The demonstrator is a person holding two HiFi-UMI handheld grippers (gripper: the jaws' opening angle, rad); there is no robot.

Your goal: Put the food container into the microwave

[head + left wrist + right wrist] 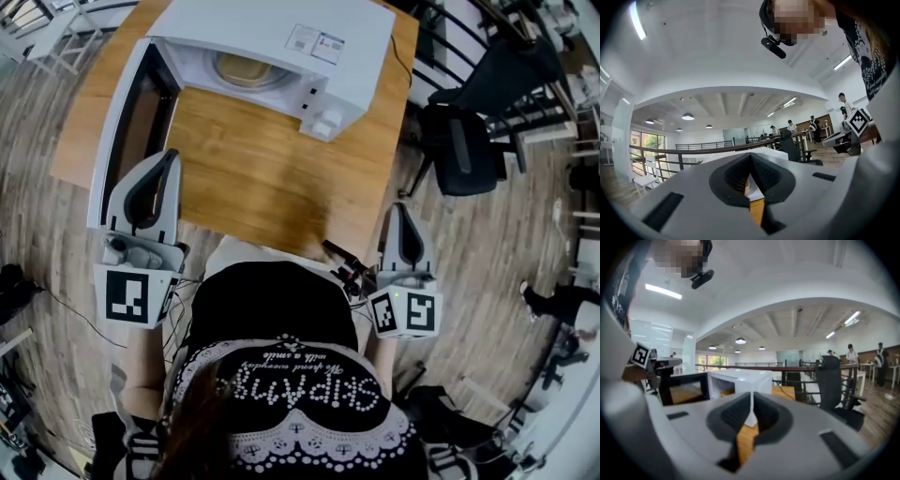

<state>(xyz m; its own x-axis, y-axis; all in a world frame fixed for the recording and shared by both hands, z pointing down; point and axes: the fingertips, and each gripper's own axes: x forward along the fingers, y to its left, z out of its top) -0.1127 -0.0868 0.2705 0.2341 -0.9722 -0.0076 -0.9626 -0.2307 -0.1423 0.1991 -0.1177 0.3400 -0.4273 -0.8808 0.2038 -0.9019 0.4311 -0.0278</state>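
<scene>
The white microwave (281,37) stands at the far side of the wooden table (253,169), its door (127,122) swung wide to the left. Inside the cavity sits the tan round food container (248,70). My left gripper (169,155) is shut and empty, its tips just in front of the open door's near edge. My right gripper (398,208) is also shut and empty, at the table's near right corner. In the right gripper view the microwave (740,378) and its dark door (686,385) lie ahead beyond the closed jaws.
A black office chair (464,150) stands right of the table. Railings and more chairs run along the right. Several people stand far off in both gripper views. A black cable trails off the table's far right corner.
</scene>
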